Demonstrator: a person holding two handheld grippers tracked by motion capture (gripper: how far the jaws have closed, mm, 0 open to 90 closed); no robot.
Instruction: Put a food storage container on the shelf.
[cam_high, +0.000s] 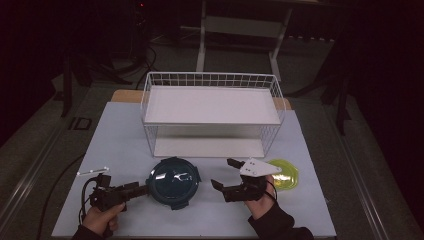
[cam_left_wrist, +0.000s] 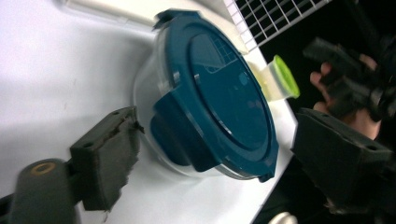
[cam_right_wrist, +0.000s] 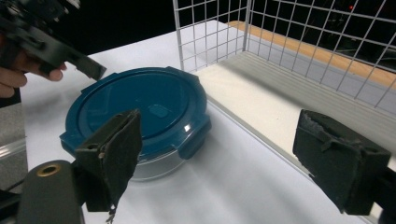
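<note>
A round clear container with a dark teal clip-on lid (cam_high: 173, 181) sits on the white table in front of the wire rack. My left gripper (cam_high: 144, 189) lies low at the container's left edge. In the left gripper view its jaws stand open around the near side of the container (cam_left_wrist: 219, 93), and the pads are not pressing on it. My right gripper (cam_high: 225, 173) hovers just right of the container, open and empty. In the right gripper view the container (cam_right_wrist: 140, 107) lies ahead to the left of its jaws, apart from them.
A white two-level wire rack (cam_high: 210, 115) stands behind the container, both shelves bare. A small yellow-green lidded tub (cam_high: 284, 174) rests right of my right hand. A thin white stick (cam_high: 93, 171) lies at the left. The table's front edge runs close to both hands.
</note>
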